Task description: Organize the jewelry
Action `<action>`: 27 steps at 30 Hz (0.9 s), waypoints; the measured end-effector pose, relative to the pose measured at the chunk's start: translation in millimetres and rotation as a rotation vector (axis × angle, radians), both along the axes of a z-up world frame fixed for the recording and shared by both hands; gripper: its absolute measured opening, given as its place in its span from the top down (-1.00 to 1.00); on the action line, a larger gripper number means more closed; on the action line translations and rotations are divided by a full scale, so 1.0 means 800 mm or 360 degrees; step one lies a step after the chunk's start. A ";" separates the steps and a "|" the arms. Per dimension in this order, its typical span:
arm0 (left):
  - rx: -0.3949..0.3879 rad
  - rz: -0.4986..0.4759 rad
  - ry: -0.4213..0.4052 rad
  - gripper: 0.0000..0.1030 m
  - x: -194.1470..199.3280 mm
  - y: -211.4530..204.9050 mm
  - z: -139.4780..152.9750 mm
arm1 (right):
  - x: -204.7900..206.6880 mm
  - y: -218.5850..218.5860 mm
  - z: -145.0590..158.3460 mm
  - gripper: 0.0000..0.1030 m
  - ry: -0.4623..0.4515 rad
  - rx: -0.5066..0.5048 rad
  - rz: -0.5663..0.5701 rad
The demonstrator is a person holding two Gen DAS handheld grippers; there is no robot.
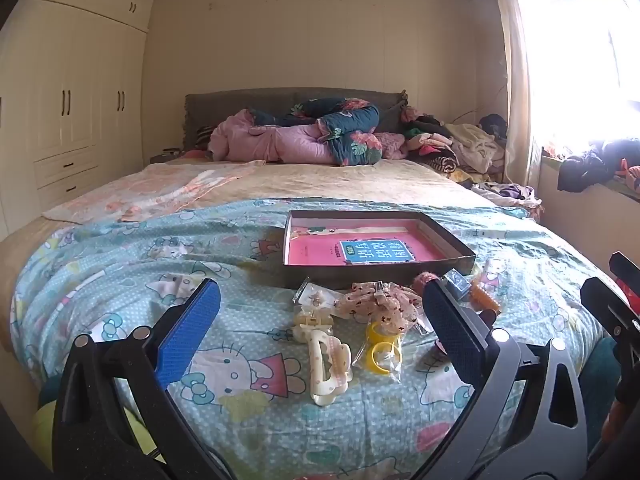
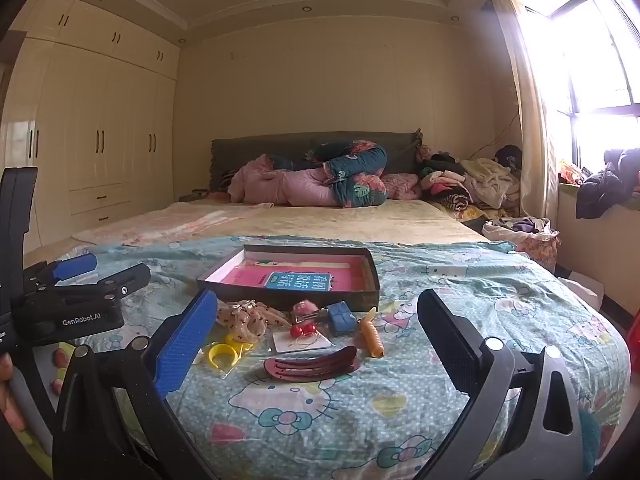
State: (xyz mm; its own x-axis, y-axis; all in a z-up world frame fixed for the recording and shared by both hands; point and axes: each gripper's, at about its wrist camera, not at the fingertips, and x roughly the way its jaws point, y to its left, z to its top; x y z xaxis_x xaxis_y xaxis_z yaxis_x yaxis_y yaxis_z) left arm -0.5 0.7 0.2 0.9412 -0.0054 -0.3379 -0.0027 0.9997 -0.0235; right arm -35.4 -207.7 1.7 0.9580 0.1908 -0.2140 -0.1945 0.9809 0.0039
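Blue-padded jaws of the left gripper (image 1: 320, 320) and right gripper (image 2: 316, 336) stand wide apart, holding nothing, above a cartoon-print bedsheet (image 1: 120, 280). Hair accessories lie in a loose pile before a shallow dark box (image 1: 460, 258): a cream claw clip (image 1: 326, 364), yellow rings (image 1: 382, 346) in plastic, a maroon hair clip (image 2: 312, 364), an orange clip (image 2: 374, 338), a spotted scrunchie (image 1: 376, 304).

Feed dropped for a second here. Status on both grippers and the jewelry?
Left gripper open, empty. Right gripper open, empty. Hair clips, yellow rings loose on bedspread; tray beyond. Nothing blocking.
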 end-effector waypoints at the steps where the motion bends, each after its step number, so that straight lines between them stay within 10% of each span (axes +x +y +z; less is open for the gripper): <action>1: -0.0001 -0.0002 0.0001 -0.80 0.000 0.000 0.000 | 0.002 -0.001 0.000 -0.88 0.0031 0.0017 -0.0001; 27: 0.0013 0.0000 -0.0001 -0.80 0.003 -0.004 0.005 | 0.001 -0.011 0.005 -0.88 0.0010 0.0002 -0.0018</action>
